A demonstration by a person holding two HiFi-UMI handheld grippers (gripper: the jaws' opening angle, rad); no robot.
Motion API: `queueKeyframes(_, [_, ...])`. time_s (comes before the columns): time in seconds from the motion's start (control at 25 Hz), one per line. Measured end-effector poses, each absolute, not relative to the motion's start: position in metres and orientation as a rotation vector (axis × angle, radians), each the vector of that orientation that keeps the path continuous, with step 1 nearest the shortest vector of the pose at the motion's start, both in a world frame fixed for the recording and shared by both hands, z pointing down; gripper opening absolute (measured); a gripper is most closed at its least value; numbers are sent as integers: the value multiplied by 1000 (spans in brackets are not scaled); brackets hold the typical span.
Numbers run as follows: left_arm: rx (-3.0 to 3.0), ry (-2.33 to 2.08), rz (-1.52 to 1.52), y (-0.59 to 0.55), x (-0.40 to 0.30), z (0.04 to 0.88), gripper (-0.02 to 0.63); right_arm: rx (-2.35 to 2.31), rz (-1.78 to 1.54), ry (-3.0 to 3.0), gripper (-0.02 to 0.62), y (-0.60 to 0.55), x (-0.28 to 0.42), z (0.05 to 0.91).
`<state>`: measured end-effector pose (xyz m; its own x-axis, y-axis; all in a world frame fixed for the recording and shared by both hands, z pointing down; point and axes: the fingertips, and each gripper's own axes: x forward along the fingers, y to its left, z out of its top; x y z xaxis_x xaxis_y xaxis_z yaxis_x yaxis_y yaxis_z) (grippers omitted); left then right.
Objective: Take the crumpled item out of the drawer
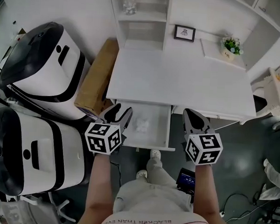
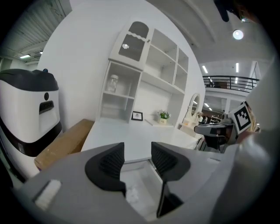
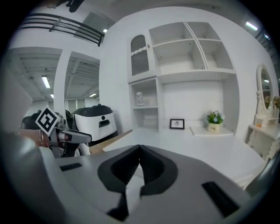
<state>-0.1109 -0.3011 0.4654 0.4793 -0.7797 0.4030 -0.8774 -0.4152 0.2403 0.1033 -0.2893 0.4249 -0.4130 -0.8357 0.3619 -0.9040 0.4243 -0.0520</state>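
Observation:
A drawer [image 1: 166,128] stands pulled out from under the front edge of the white desk [image 1: 179,83]. A small crumpled white item [image 1: 142,124] lies inside it, toward the middle. My left gripper [image 1: 118,111] hovers over the drawer's left edge with its jaws open and nothing between them. In the left gripper view the crumpled item [image 2: 131,195] shows below the open left gripper [image 2: 138,158], inside the drawer [image 2: 148,175]. My right gripper [image 1: 194,113] is shut and empty, just right of the drawer at the desk front. Its fingertips [image 3: 140,152] meet in the right gripper view.
Two large white-and-black machines [image 1: 43,65] [image 1: 29,149] stand to the left, with a cardboard box [image 1: 97,78] leaning beside the desk. At the desk's back are a shelf unit with a jar [image 1: 129,3], a picture frame [image 1: 184,33] and a small potted plant [image 1: 230,45]. The person's legs [image 1: 155,174] are below the drawer.

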Motion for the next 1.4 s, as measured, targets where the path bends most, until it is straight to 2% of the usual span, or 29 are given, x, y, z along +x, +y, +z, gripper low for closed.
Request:
queueKeyframes(0.76, [2053,-1045,787,-333,-71,663,199,1339,632,-2209,6,-317,112,559])
queueKeyframes(1.4, [2013,-727,1181,-329,-64,795,269,1197,688,-2154,6,-321,111,603])
